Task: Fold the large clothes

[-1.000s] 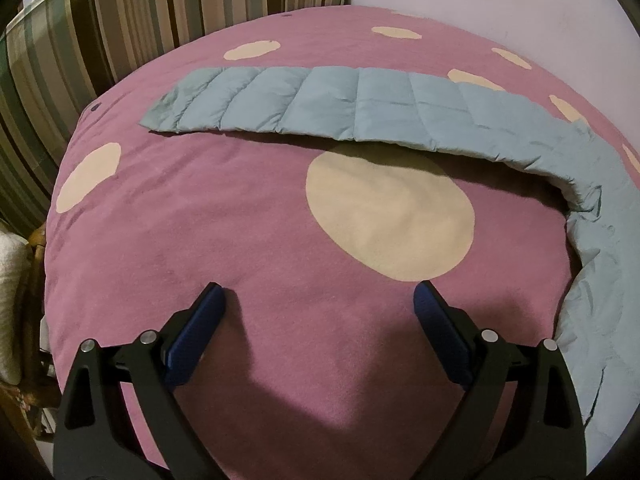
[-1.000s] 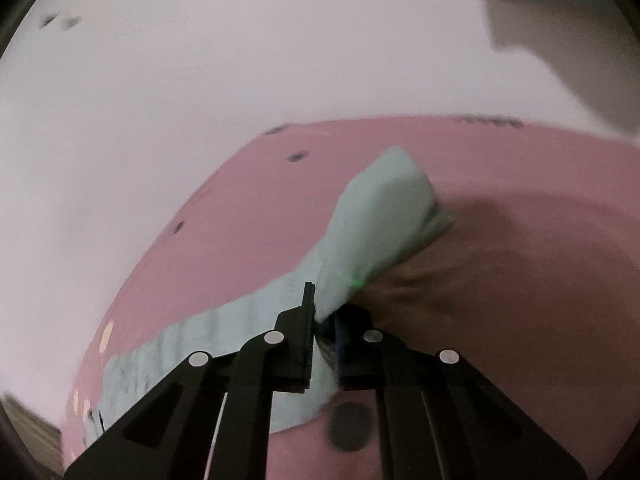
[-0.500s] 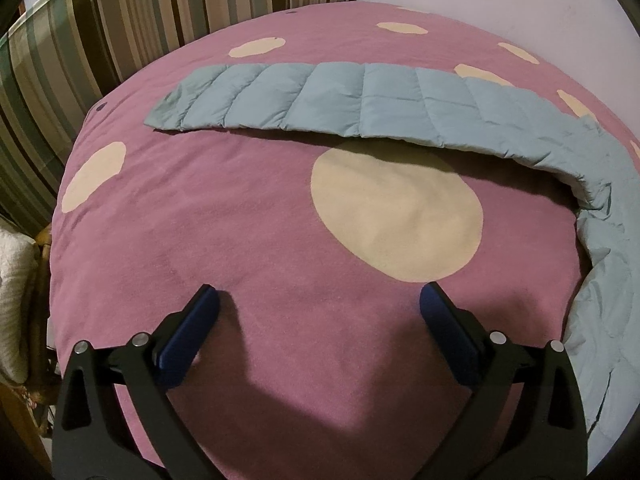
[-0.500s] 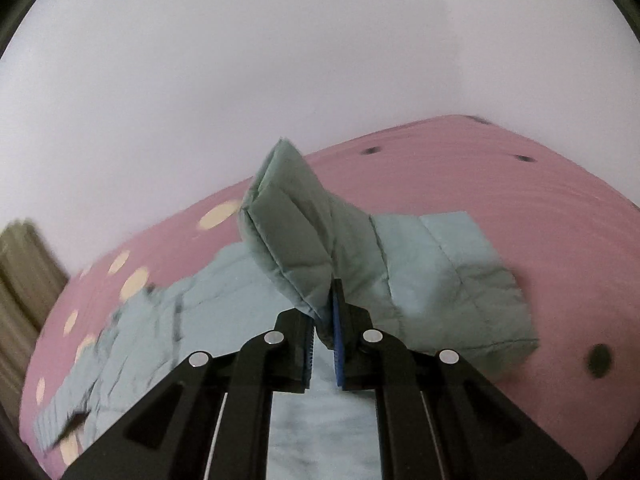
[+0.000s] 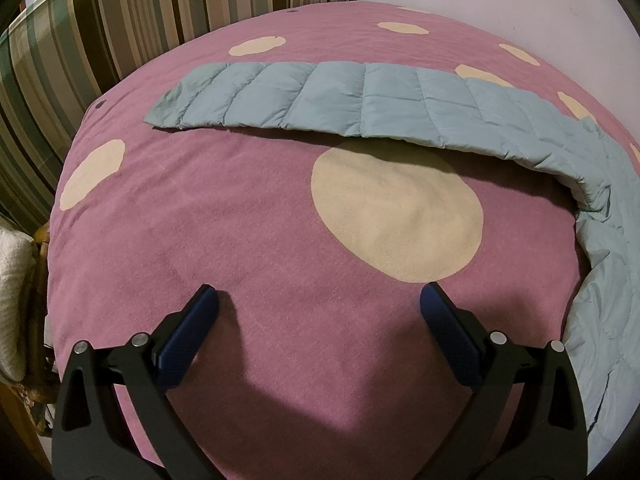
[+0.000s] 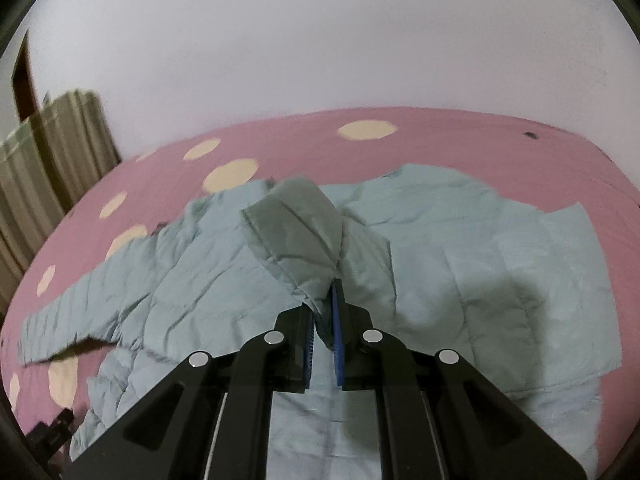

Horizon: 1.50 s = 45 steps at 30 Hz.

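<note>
Right claw (image 6: 324, 316) is pinching a cuff end of the pale blue quilted jacket (image 6: 460, 280), its jaws pressed together on the fabric at the lower middle of the right wrist view. That gripped sleeve (image 6: 296, 236) stands up in a fold over the jacket's body, which spreads flat across the middle and right of the frame on the pink spotted bed (image 6: 440, 136). The other sleeve (image 5: 320, 100) runs as a long band across the upper part of the left wrist view, left to right, curving down the right edge into the body. Left claw (image 5: 316, 308) hangs spread and empty over bare bedcover at the bottom, with that sleeve well ahead of it. I'd judge the left hand the nearer one for folding it in.
</note>
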Each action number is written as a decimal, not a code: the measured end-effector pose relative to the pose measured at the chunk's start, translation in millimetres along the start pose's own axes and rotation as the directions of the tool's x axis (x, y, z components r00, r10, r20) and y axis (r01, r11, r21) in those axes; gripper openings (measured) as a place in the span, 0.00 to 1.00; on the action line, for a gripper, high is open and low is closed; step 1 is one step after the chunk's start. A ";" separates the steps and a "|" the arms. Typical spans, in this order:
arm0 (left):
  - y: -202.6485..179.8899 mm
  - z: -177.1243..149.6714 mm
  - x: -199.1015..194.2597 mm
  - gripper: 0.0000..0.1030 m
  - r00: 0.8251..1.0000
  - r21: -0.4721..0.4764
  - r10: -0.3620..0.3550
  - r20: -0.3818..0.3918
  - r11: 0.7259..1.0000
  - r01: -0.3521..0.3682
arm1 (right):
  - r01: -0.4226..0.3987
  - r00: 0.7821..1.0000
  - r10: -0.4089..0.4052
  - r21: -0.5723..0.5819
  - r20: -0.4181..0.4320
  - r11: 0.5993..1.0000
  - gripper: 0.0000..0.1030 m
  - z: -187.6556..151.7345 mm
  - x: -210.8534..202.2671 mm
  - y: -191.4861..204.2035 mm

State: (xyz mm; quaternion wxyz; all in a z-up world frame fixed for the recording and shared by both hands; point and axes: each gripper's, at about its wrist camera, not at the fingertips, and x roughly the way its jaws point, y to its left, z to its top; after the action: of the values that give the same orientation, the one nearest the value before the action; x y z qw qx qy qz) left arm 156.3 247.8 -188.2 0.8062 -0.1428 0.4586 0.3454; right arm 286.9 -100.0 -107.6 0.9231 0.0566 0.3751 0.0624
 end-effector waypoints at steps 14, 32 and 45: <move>-1.1 -0.3 -0.4 0.98 1.000 -0.002 0.000 0.000 1.000 0.000 | -0.049 0.984 0.031 -0.099 -0.175 0.994 0.08 -21.2 44.3 37.1; -1.0 -0.6 -0.3 0.98 1.000 -0.002 0.001 0.000 1.000 -0.001 | -0.090 0.995 0.086 -0.113 -0.042 0.990 0.39 -17.1 -50.5 11.2; -2.1 -1.3 -0.2 0.98 1.000 -0.001 0.004 0.000 1.000 -0.004 | 0.179 0.971 -0.163 0.079 -0.176 0.981 0.26 -20.0 8.9 -146.6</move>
State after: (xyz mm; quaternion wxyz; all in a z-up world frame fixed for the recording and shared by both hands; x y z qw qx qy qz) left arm 156.8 245.5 -188.9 0.8055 -0.1420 0.4587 0.3474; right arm 289.9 -241.9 -150.1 0.8862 0.0621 0.4581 -0.0309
